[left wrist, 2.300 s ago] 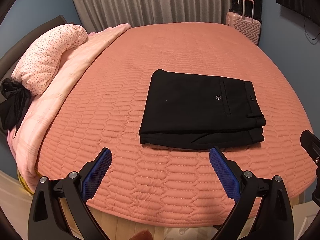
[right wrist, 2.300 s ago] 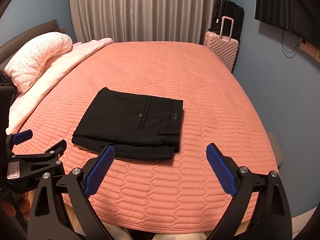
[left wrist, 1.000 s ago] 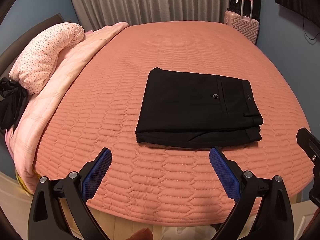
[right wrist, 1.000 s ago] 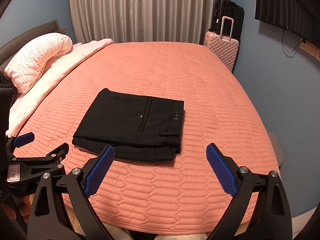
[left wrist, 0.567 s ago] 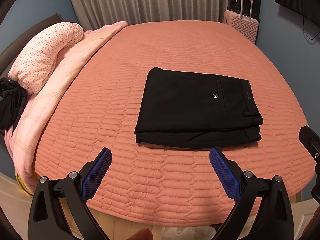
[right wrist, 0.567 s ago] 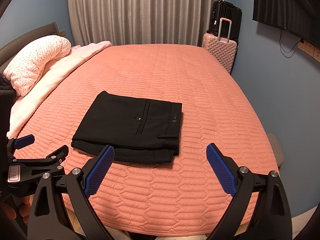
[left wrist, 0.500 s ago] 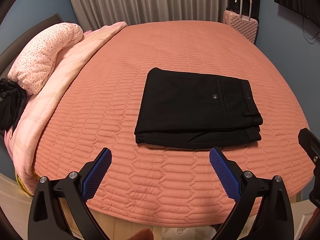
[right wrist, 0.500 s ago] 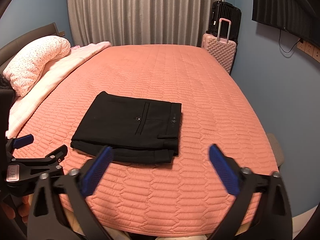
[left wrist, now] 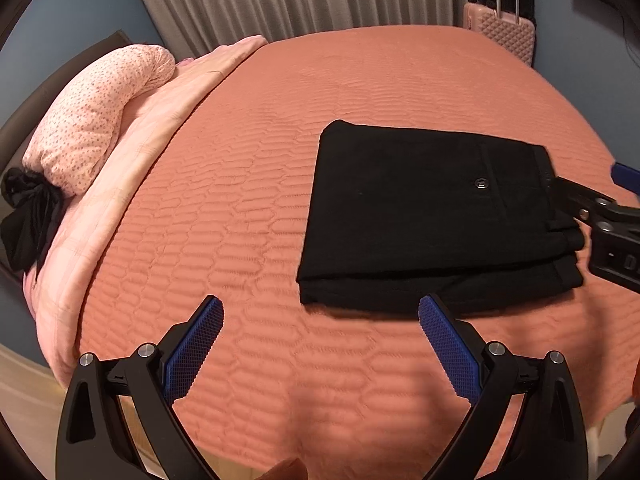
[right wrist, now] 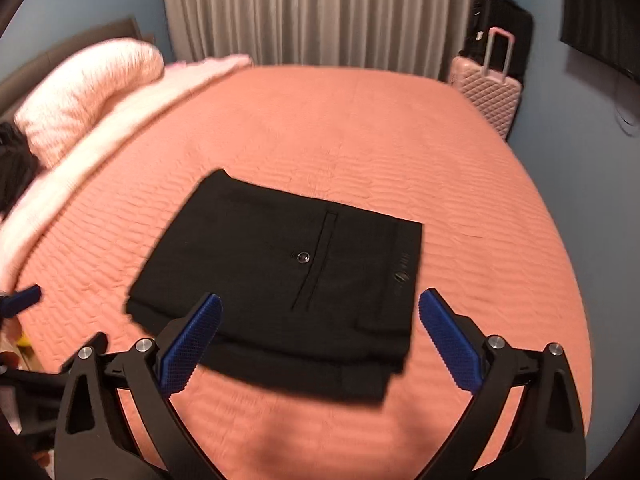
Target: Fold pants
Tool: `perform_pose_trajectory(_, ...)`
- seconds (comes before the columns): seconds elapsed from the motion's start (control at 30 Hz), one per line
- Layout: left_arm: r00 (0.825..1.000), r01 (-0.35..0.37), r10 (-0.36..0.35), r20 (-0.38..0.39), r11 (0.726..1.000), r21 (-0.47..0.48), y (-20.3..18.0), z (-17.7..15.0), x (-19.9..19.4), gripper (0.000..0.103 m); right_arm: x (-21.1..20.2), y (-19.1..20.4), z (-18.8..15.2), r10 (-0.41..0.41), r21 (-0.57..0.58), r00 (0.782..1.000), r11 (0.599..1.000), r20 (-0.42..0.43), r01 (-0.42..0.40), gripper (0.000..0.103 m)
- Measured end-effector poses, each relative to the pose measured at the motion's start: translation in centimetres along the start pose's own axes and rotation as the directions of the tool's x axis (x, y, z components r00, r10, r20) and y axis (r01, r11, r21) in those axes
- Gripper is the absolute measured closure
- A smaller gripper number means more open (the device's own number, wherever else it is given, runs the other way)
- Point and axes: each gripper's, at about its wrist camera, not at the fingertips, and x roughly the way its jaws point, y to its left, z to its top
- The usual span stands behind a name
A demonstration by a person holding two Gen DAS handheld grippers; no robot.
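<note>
Black pants (left wrist: 420, 216) lie folded into a flat rectangle on the salmon quilted bed cover (left wrist: 240, 200), waistband and buttoned back pocket toward the right. My left gripper (left wrist: 320, 308) is open and hovers just short of the pants' near left corner, with nothing between its blue pads. My right gripper (right wrist: 320, 298) hangs over the near edge of the pants (right wrist: 280, 280); its jaws are wide but closing, and the pads touch no cloth. In the left wrist view the right gripper (left wrist: 592, 216) reaches in over the waistband end.
A pink dotted pillow (left wrist: 100, 112) and a pale pink blanket run along the bed's left side, with a black cloth bundle (left wrist: 28, 216) beside them. A pink suitcase (right wrist: 484, 92) and a black one stand by the curtain at the far right corner.
Both grippers have come forward and down toward the pants, the right one much more. The right gripper now reaches over the waistband end in the left wrist view.
</note>
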Motion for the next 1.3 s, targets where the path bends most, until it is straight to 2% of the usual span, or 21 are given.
perform_pose_trajectory(0.07,1.0,0.01,-0.01,-0.003,1.0,0.019,-0.5,1.6,2.4,0.006,3.7,0.7,0.3,-0.003,-0.008,0.999,1.0,-0.04,0.003,0.012)
perform_pose_trajectory(0.17,0.997,0.078,-0.076,-0.033,0.995,0.06,-2.7,3.7,7.1,0.006,9.6,0.3,-1.5,-0.057,-0.049,0.978,0.998,-0.202,0.048,0.012)
perform_pose_trajectory(0.2,0.994,0.102,-0.099,-0.046,0.992,0.077,-3.5,3.9,8.6,0.006,10.3,-0.2,-2.2,-0.031,-0.043,0.976,0.999,-0.214,0.022,0.012)
perform_pose_trajectory(0.27,0.991,0.111,-0.102,-0.088,0.988,0.107,-4.7,3.7,11.9,0.005,9.4,-1.8,-2.8,0.028,0.019,0.983,1.0,-0.181,-0.025,0.012)
perform_pose_trajectory(0.37,0.976,0.211,-0.21,-0.062,0.977,0.018,-2.8,3.8,13.1,0.005,7.2,-3.2,-2.9,-0.047,0.036,0.988,0.998,-0.148,0.052,0.014)
perform_pose_trajectory(0.47,0.979,0.193,-0.198,-0.045,0.976,-0.098,0.7,4.4,12.9,0.005,7.4,-5.9,-2.8,0.012,0.114,0.989,0.993,-0.148,0.005,0.008)
perform_pose_trajectory(0.57,0.949,0.273,-0.301,-0.095,0.934,-0.23,3.9,5.1,15.6,0.005,10.1,-7.8,-2.5,0.122,0.172,0.973,0.981,-0.198,-0.088,0.008)
perform_pose_trajectory(0.63,0.892,0.365,-0.426,-0.149,0.875,-0.317,5.1,5.0,18.9,0.005,12.2,-8.3,-2.7,0.205,0.2,0.949,0.967,-0.239,-0.159,0.008)
perform_pose_trajectory(0.67,0.884,0.384,-0.445,-0.14,0.864,-0.325,5.3,5.2,19.4,0.005,12.7,-8.5,-2.8,0.23,0.202,0.945,0.962,-0.233,-0.185,0.006)
perform_pose_trajectory(0.73,0.888,0.388,-0.439,-0.136,0.874,-0.292,4.7,5.7,19.1,0.005,12.9,-8.4,-2.8,0.242,0.18,0.948,0.962,-0.205,-0.207,0.006)
perform_pose_trajectory(0.77,0.894,0.381,-0.427,-0.136,0.884,-0.273,4.3,5.9,19.1,0.005,12.9,-8.3,-2.7,0.245,0.173,0.949,0.962,-0.198,-0.212,0.008)
perform_pose_trajectory(0.8,0.896,0.389,-0.426,-0.128,0.89,-0.237,3.4,6.1,18.7,0.006,12.7,-8.0,-2.6,0.261,0.168,0.946,0.958,-0.19,-0.231,0.019)
perform_pose_trajectory(0.83,0.886,0.415,-0.446,-0.125,0.884,-0.215,2.6,6.1,18.5,0.009,12.8,-8.1,-2.4,0.273,0.174,0.944,0.955,-0.184,-0.242,0.022)
perform_pose_trajectory(0.87,0.862,0.463,-0.492,-0.122,0.862,-0.205,1.8,6.0,18.2,0.016,12.8,-8.2,-2.3,0.281,0.19,0.943,0.95,-0.18,-0.247,0.032)
perform_pose_trajectory(0.93,0.901,0.393,-0.41,-0.142,0.909,-0.138,-0.2,6.2,17.8,0.02,12.5,-8.6,-2.1,0.304,0.216,0.938,0.939,-0.169,-0.266,0.057)
perform_pose_trajectory(0.97,0.907,0.383,-0.397,-0.142,0.916,-0.121,-0.7,6.3,17.8,0.024,12.4,-8.9,-1.9,0.326,0.247,0.932,0.927,-0.16,-0.282,0.066)
perform_pose_trajectory(1.03,0.91,0.375,-0.393,-0.132,0.916,-0.141,-0.4,6.8,17.6,0.044,11.9,-8.4,-1.4,0.308,0.219,0.939,0.937,-0.155,-0.271,0.074)
perform_pose_trajectory(1.07,0.917,0.362,-0.379,-0.122,0.921,-0.142,0.0,7.2,17.3,0.068,11.6,-8.0,-1.1,0.29,0.197,0.945,0.945,-0.151,-0.259,0.077)
perform_pose_trajectory(1.1,0.918,0.362,-0.379,-0.113,0.92,-0.148,0.4,7.5,17.1,0.086,11.1,-7.7,-0.7,0.279,0.191,0.951,0.949,-0.135,-0.251,0.078)
perform_pose_trajectory(1.2,0.89,0.431,-0.45,-0.072,0.882,-0.19,1.8,8.7,16.4,0.091,10.1,-7.8,0.6,0.268,0.177,0.96,0.951,-0.075,-0.252,0.08)
perform_pose_trajectory(1.3,0.893,0.441,-0.449,-0.025,0.885,-0.148,1.8,10.5,15.4,0.091,9.7,-6.8,3.2,0.253,0.14,0.967,0.959,-0.019,-0.248,0.081)
